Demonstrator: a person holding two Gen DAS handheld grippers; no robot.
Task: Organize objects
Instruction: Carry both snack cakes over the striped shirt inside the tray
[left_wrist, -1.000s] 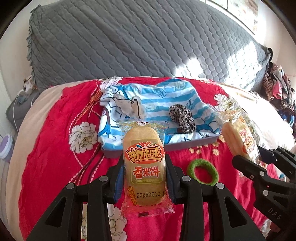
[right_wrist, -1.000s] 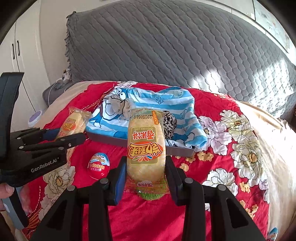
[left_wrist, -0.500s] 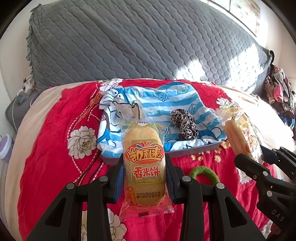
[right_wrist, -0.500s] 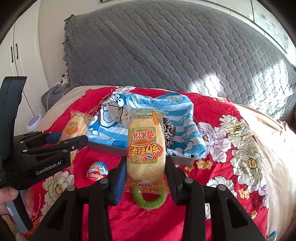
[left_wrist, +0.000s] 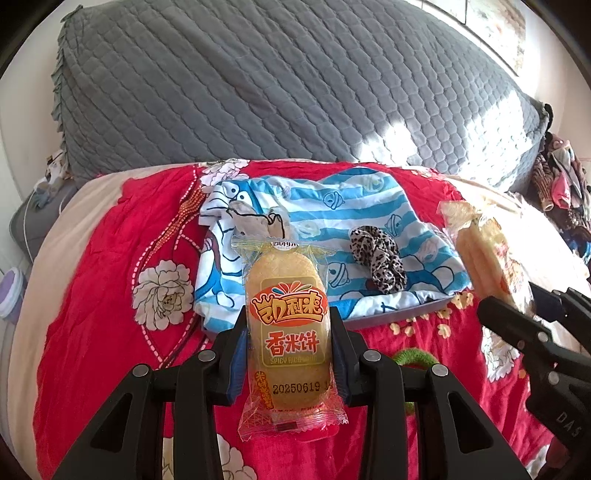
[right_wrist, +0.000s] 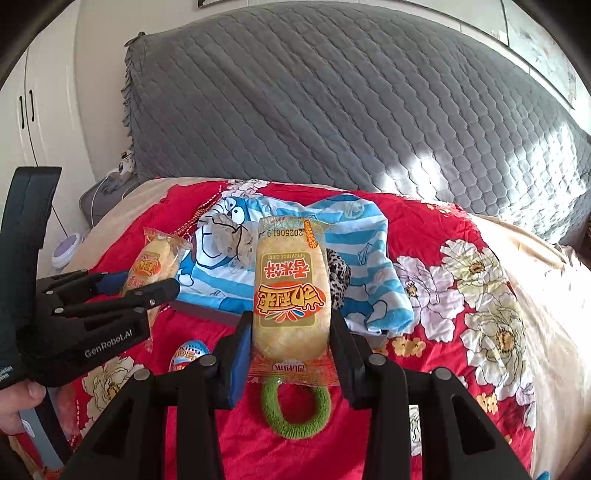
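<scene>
Each claw clamped on its own rice cracker packet, left and right: carry level, release gently onto the tray, clear of the leopard scrunchie.

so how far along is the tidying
Done: only the leopard scrunchie lies on the cloth-covered tray. In hand: each tongs, left and right, grips a rice cracker pack, both held above the bed. Left: the green scrunchie and egg sit on the red blanket.
</scene>
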